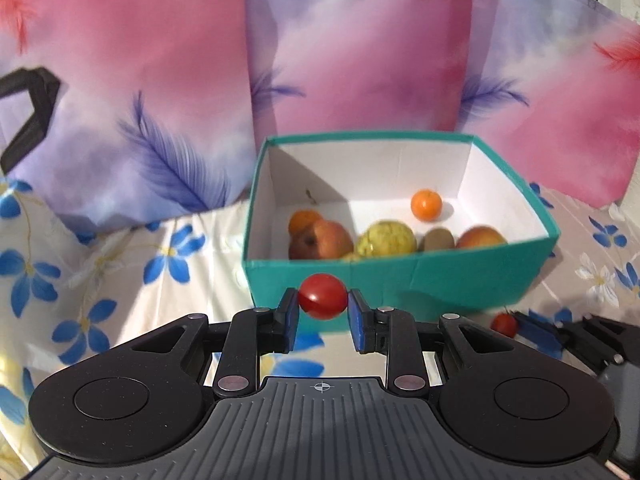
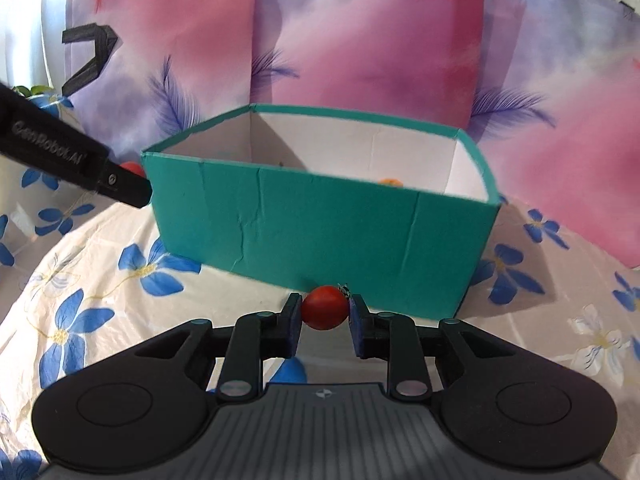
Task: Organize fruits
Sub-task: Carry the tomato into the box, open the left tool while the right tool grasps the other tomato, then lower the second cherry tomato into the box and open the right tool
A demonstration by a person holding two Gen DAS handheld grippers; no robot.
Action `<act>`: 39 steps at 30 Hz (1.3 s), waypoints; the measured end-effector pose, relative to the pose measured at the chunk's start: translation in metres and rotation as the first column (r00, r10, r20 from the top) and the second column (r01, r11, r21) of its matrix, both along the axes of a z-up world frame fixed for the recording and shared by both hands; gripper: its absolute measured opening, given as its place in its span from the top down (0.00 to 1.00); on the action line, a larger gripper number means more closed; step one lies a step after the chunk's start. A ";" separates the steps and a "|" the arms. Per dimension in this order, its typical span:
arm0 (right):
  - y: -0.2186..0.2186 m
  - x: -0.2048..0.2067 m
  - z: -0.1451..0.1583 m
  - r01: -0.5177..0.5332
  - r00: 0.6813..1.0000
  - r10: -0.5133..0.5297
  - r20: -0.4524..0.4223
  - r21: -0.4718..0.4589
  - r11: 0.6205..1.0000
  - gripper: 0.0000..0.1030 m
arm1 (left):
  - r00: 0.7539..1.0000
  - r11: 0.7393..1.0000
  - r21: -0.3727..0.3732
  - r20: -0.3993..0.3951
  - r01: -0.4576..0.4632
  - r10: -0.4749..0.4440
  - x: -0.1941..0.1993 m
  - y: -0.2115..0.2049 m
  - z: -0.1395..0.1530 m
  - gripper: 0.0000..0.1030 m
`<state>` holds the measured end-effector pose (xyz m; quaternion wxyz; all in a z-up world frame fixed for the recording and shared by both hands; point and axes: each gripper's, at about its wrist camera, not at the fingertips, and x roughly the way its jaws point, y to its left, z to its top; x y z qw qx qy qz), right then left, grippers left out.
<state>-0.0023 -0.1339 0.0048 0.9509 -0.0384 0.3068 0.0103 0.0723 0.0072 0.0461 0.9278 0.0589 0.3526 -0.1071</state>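
Note:
A teal box (image 1: 400,280) with a white inside stands on the flowered cloth; it also shows in the right wrist view (image 2: 320,224). In it lie an orange (image 1: 426,204), apples (image 1: 320,240), a yellow-green fruit (image 1: 386,239) and a kiwi (image 1: 439,239). My left gripper (image 1: 323,303) is shut on a red cherry tomato (image 1: 323,296), held above the cloth before the box's near wall. My right gripper (image 2: 324,314) is shut on another red cherry tomato (image 2: 325,307), low at the box's base; this tomato also shows in the left wrist view (image 1: 505,325).
A pink and lilac feather-print cloth (image 1: 360,60) hangs behind the box. A black bracket (image 1: 32,108) sticks out at the far left. The left gripper's arm (image 2: 72,160) crosses the right wrist view at the left.

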 end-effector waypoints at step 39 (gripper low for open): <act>-0.010 0.009 0.057 0.151 0.970 -0.133 0.201 -0.073 0.986 0.76 | 1.000 1.000 0.002 -0.014 -0.023 0.023 0.101 -0.034 -0.021 0.20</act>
